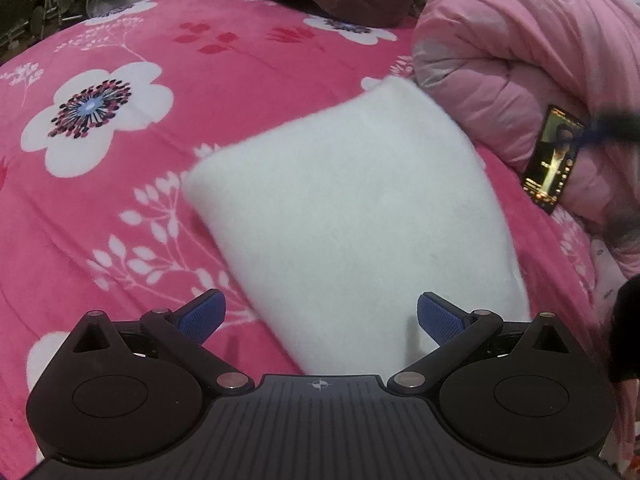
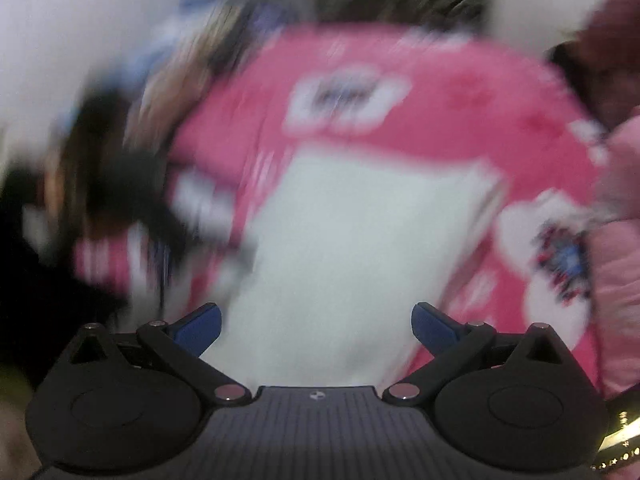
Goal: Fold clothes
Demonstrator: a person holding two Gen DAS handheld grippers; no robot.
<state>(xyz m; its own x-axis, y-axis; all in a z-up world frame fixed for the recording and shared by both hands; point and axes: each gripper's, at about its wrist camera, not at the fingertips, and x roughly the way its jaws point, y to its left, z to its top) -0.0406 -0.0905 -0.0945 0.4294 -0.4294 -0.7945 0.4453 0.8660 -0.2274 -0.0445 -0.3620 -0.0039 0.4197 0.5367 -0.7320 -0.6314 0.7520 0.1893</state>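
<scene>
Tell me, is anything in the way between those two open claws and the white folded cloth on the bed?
Nothing visible. The white folded cloth lies bare on the pink flowered bedspread, right ahead of the open left gripper and right gripper. A lit phone leans on the pink quilt, off to the side.

A white folded cloth (image 1: 352, 216) lies flat on the bed (image 1: 200, 92), which has a pink flower cover. The left gripper (image 1: 320, 316) hangs over its near end, jaws wide apart and empty. A rolled pink quilt (image 1: 512, 52) sits beside the cloth, with a lit phone (image 1: 554, 158) leaning on it.
</scene>
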